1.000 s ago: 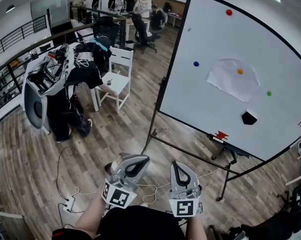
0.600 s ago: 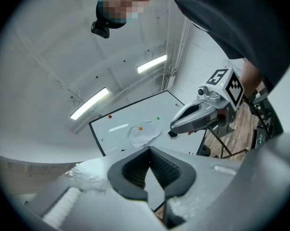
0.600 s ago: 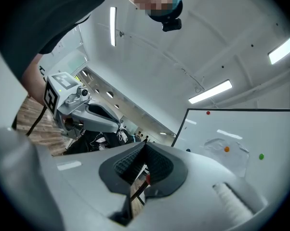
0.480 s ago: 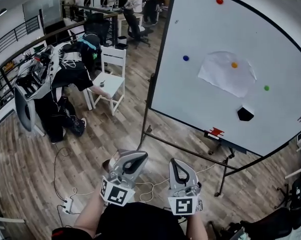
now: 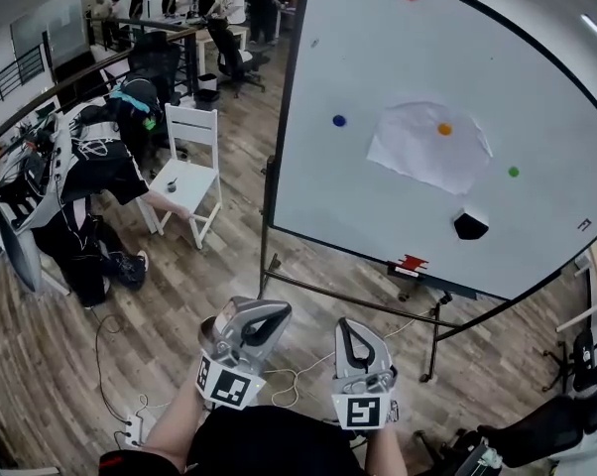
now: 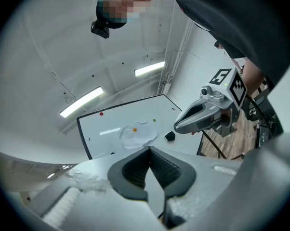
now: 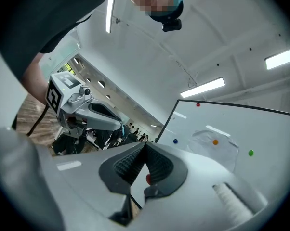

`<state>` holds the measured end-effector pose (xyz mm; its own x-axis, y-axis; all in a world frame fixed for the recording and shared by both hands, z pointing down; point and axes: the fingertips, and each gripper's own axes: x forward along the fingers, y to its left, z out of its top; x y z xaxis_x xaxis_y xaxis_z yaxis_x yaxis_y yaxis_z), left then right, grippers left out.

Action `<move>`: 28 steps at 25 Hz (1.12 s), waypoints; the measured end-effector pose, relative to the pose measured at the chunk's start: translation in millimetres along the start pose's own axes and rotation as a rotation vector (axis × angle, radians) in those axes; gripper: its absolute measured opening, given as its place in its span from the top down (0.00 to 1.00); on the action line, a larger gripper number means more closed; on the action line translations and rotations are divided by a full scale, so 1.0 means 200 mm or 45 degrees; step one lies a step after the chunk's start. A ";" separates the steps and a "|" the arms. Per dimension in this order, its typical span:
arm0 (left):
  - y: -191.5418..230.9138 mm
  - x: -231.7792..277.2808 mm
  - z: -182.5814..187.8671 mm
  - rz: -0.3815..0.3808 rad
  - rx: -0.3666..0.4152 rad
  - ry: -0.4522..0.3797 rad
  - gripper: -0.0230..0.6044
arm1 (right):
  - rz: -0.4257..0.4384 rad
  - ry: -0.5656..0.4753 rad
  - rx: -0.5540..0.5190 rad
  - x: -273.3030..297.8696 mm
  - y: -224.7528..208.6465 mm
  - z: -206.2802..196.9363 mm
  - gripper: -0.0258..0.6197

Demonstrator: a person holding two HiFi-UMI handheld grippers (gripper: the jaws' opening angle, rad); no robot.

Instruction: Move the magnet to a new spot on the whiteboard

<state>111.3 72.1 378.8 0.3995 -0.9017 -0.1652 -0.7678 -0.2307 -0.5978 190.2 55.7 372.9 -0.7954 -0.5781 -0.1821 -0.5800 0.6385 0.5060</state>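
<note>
Whiteboard (image 5: 378, 48) on stand w/ magnets (image 5: 339, 121), paper (image 5: 417, 157); wood floor (image 5: 229, 256), white chair (image 5: 184, 181).

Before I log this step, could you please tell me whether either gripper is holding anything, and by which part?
Nothing is held: the left gripper and the right gripper are both shut and empty, away from the whiteboard.

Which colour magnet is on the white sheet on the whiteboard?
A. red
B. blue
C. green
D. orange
D: the orange magnet sits right on the white sheet, in its upper part.
</note>
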 end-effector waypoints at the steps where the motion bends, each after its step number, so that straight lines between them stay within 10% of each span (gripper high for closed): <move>1: 0.02 0.03 -0.01 -0.003 0.003 -0.009 0.96 | -0.008 -0.001 0.001 0.03 -0.02 -0.01 0.96; 28: 0.60 0.63 -0.38 -0.275 0.002 -0.304 0.96 | -0.324 0.198 -0.128 0.76 -0.26 -0.23 0.96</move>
<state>32.1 -98.0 346.7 0.6597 -0.7206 -0.2134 -0.6516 -0.4069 -0.6402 107.6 -88.8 358.8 -0.5858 -0.7888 -0.1862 -0.7304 0.4143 0.5430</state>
